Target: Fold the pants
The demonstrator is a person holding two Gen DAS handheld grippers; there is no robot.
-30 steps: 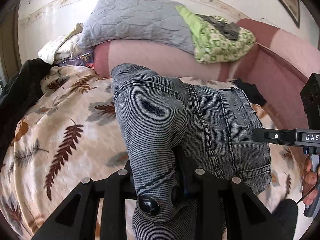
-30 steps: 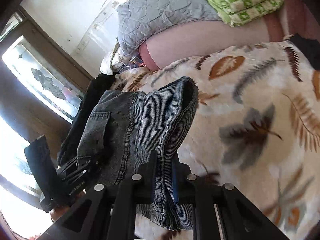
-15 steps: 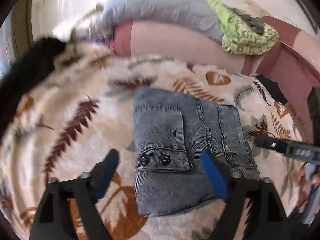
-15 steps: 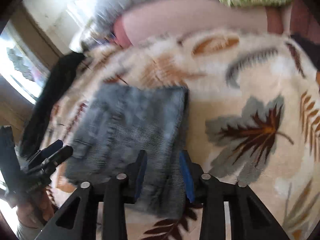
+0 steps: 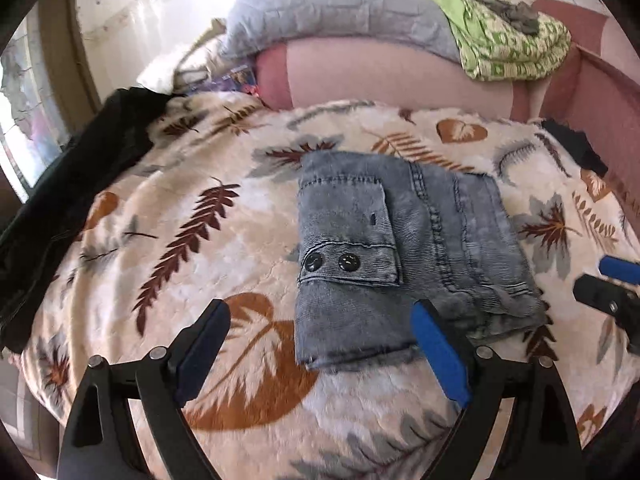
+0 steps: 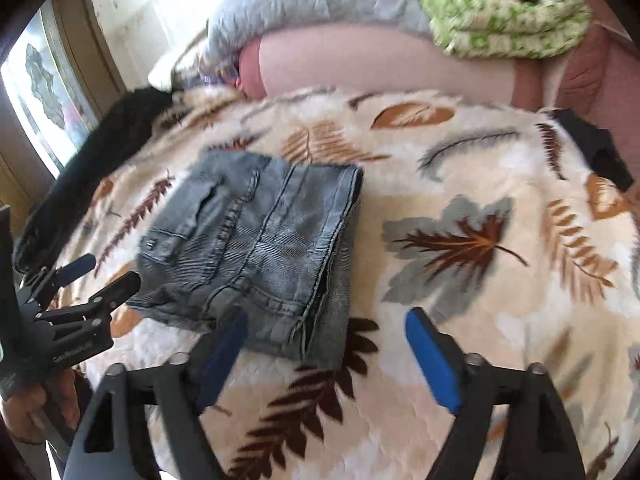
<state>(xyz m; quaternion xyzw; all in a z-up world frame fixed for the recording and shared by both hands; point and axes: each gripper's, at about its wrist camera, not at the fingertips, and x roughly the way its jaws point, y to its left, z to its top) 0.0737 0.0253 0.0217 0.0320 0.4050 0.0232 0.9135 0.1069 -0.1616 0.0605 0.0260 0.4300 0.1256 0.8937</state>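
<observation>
now one folded pants [image 5: 404,256], two grippers, left gripper [image 5: 324,352] and right gripper [image 6: 328,348], wide open, empty

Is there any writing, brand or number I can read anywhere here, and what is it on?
Printed word on the body of the left gripper, seen in the right wrist view: too blurred to read for certain.
Small tag on the pocket of the pants: too small to read.
Colourful printed item behind the blanket: blurred, unreadable.
Nothing else carries text.

One folded pants [image 5: 404,248], two claws [image 5: 320,344], one blanket [image 5: 200,264].
</observation>
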